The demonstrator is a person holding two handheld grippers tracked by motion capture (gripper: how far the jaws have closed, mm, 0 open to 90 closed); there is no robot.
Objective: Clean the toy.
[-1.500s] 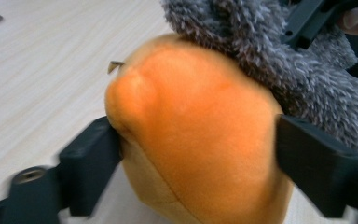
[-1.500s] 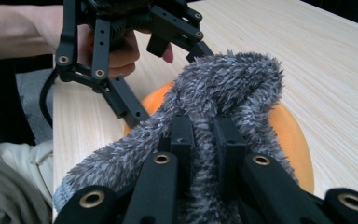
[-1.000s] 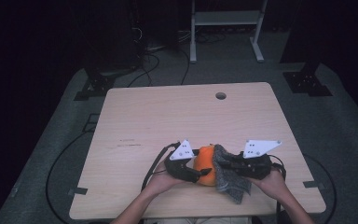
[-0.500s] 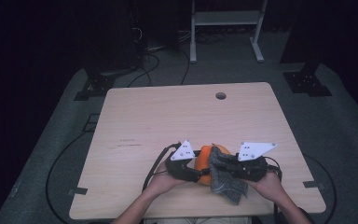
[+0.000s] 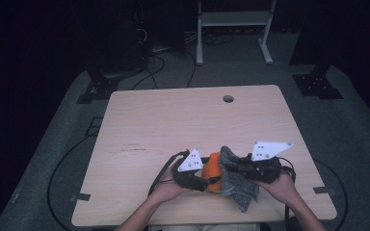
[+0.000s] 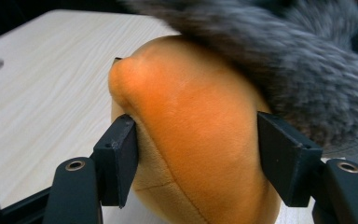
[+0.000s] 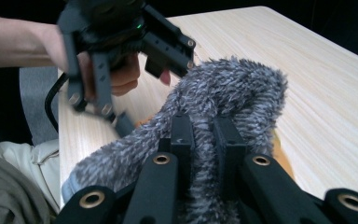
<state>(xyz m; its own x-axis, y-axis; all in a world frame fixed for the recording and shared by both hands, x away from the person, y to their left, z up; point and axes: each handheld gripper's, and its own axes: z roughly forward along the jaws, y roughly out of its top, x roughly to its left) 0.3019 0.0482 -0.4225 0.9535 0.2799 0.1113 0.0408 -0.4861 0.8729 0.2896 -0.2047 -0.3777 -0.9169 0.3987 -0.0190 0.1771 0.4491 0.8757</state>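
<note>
An orange plush toy (image 5: 212, 168) is near the table's front edge, between the two hands. My left gripper (image 5: 214, 179) grips it from the left. Its jaws have just been closing, and their pads now press into the orange plush (image 6: 200, 121) on both sides. A grey fuzzy cloth (image 5: 237, 183) drapes over the toy's right side and hangs down toward the table edge. My right gripper (image 5: 227, 168) is shut on a fold of this grey cloth (image 7: 228, 88), pinched between its jaws (image 7: 204, 140). The cloth (image 6: 303, 65) covers the top of the plush.
The light wooden table (image 5: 173, 120) has a cable hole (image 5: 228, 98) at the far middle. Beyond it are a white rack (image 5: 231, 19), black stand feet (image 5: 318, 84) and cables on the grey floor. In the right gripper view, the left hand's gripper (image 7: 121, 42) is close ahead.
The left gripper's jaws closed onto the orange plush. The right gripper, still holding the grey cloth, moved left and up, so the cloth now lies over the plush.
</note>
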